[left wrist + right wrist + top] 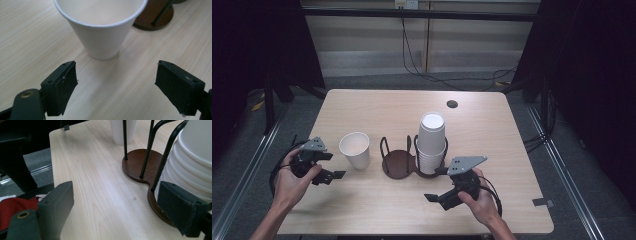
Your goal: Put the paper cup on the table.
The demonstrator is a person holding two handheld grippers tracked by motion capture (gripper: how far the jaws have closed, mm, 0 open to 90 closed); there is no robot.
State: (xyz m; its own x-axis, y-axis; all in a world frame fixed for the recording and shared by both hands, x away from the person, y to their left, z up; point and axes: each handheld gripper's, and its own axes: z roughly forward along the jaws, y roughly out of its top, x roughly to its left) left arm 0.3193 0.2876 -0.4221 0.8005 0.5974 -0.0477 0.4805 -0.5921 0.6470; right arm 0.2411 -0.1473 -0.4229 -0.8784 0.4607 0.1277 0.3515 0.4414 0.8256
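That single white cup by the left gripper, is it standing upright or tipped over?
Upright. The single cup rests on its narrow base on the table, open mouth up, in both the high and left gripper views.

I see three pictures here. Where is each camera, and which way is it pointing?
High view: above the person's side, looking forward and down on the table; shows both forearms, left gripper and right gripper.
Left gripper view: rides that gripper, looking along its open jaws at the single cup.
Right gripper view: rides that gripper, jaws open, facing the cup holder and stacked cups.
Shared: the single cup and the holder appear in all three.
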